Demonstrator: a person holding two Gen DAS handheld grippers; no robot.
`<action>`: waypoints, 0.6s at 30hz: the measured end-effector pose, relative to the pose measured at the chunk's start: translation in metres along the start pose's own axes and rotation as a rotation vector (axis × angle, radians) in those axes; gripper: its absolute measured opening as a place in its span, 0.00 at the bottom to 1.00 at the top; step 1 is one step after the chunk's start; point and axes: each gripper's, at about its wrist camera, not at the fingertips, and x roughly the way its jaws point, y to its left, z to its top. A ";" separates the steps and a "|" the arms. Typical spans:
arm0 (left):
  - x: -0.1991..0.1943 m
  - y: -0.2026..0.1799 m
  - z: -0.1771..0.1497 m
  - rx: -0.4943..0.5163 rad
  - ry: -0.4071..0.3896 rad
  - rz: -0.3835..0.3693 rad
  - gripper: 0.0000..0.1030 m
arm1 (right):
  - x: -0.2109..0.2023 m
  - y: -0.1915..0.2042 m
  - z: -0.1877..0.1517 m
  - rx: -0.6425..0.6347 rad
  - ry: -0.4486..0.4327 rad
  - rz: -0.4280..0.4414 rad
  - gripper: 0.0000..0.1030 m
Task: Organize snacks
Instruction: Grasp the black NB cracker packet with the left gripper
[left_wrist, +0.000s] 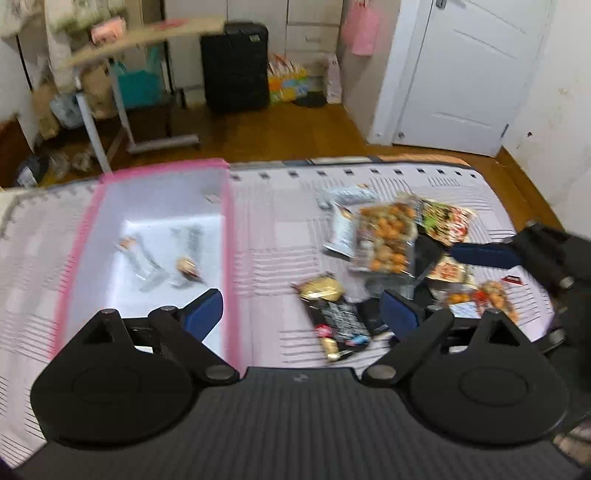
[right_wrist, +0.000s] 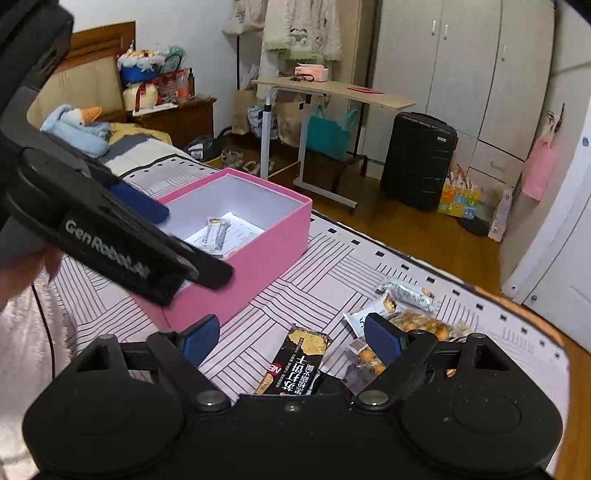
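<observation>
Jaws of both grippers (left_wrist: 303, 310) (right_wrist: 291, 338) wide, empty.

This is a bedroom in a home. A bed (right_wrist: 332, 266) with a striped cover fills the foreground, its padded headboard (right_wrist: 74, 88) and a stuffed goose (right_wrist: 79, 123) at the far end. Beyond the bed stand a white wardrobe (right_wrist: 461, 66), a black suitcase (right_wrist: 417, 158) and a rolling side table (right_wrist: 332, 90) on wood flooring (left_wrist: 295, 129), near a white door (left_wrist: 461, 74).
</observation>
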 end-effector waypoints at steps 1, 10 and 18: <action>0.010 -0.003 -0.002 -0.013 0.016 -0.011 0.88 | 0.005 -0.003 -0.007 0.005 -0.003 0.001 0.86; 0.075 -0.014 -0.030 -0.032 0.058 0.019 0.84 | 0.051 -0.021 -0.059 0.145 -0.016 0.065 0.85; 0.089 0.000 -0.039 -0.058 0.015 -0.026 0.69 | 0.088 -0.011 -0.066 0.129 0.043 0.042 0.74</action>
